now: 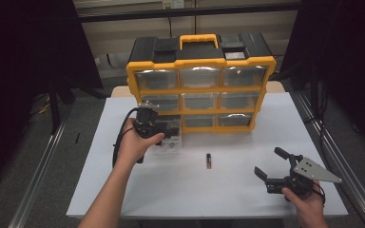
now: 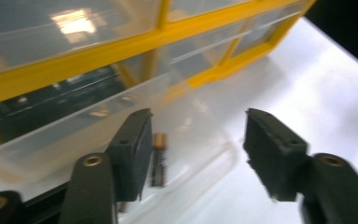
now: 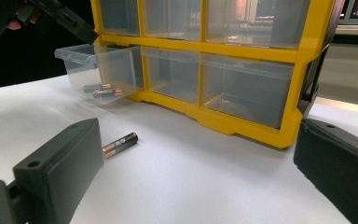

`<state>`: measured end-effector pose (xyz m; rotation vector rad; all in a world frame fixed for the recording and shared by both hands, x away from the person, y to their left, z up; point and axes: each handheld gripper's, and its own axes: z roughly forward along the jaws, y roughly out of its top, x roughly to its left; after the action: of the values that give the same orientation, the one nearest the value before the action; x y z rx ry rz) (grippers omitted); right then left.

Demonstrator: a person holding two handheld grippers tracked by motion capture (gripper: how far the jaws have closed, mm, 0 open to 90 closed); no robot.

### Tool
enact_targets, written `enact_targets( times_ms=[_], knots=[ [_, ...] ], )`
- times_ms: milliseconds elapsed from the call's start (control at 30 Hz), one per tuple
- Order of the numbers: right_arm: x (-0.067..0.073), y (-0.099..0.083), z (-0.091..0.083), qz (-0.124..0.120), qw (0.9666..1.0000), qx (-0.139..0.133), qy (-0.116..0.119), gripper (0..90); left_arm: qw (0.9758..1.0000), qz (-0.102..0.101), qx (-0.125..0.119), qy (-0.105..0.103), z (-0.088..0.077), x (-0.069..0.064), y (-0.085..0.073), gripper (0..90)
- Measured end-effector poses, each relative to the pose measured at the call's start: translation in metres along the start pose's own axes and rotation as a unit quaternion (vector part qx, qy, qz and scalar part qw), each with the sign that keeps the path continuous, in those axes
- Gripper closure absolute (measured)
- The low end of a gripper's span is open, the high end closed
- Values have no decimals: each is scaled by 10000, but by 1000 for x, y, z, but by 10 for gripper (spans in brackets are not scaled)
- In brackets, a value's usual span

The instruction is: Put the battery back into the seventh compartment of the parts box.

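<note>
My left gripper [image 1: 164,130], jaws released, hovers over the pulled-out drawer [image 3: 98,70] holding two batteries [image 3: 103,89]. My right gripper [image 1: 272,165], released, is well apart from the loose battery [image 1: 208,160] on the table [image 1: 180,190].

The high view is dim, and the room around the white table [image 1: 190,190] is almost black. Light from above makes white glare on the drawer fronts of the yellow organizer [image 1: 199,90]. In the left gripper view that organizer [image 2: 121,51] looks blurry and smeared. The right gripper view is sharper, with a soft shadow under the organizer [image 3: 242,116].
</note>
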<state>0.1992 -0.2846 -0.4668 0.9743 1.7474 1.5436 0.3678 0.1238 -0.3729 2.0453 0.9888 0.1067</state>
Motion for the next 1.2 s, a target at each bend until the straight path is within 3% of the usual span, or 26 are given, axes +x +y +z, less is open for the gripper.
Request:
enact_targets(
  times_ms=[333,633,767,1200],
  knots=[
    [0,0,0,-5,10000,-1,-2,11,9977,310,-5,-608,12,-33,-1,279],
    [1,0,0,-3,10000,-10,3,11,9942,538,0,-934,24,-55,-2,246],
    [1,0,-1,-5,10000,0,10,12,9931,693,135,-941,31,-62,-4,238],
    [1,1,-1,-6,10000,-3,3,12,9901,848,326,-1070,47,-73,-12,207]
  ],
)
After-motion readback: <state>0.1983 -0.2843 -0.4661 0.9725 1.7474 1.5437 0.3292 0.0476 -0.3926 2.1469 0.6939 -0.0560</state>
